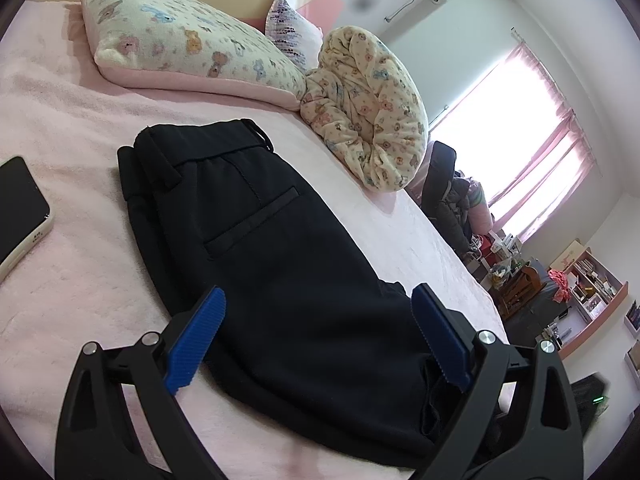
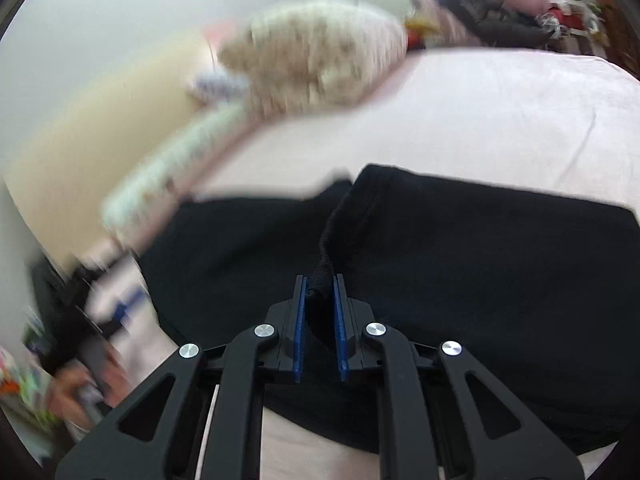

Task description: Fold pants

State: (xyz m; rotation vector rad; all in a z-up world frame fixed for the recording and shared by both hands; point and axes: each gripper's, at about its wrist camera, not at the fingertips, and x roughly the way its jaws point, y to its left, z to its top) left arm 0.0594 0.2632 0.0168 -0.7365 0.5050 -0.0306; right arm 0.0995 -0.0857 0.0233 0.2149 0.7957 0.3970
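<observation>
Black pants (image 1: 280, 264) lie on the pink bed sheet (image 1: 72, 280), waistband toward the pillows and a back pocket facing up. My left gripper (image 1: 318, 300) hovers open over the lower part of the pants, its blue pads (image 1: 196, 340) wide apart with nothing pinched. In the blurred right wrist view the same pants (image 2: 460, 260) spread across the bed. My right gripper (image 2: 319, 284) is shut on a raised ridge of the black fabric (image 2: 320, 284), which stands up between the blue pads.
Two patterned pillows (image 1: 192, 44) and a bundled blanket (image 1: 368, 108) sit at the head of the bed. A phone (image 1: 20, 208) lies on the sheet at the left. Past the bed's right edge are a chair with clothes (image 1: 448, 196), a cluttered desk and shelves.
</observation>
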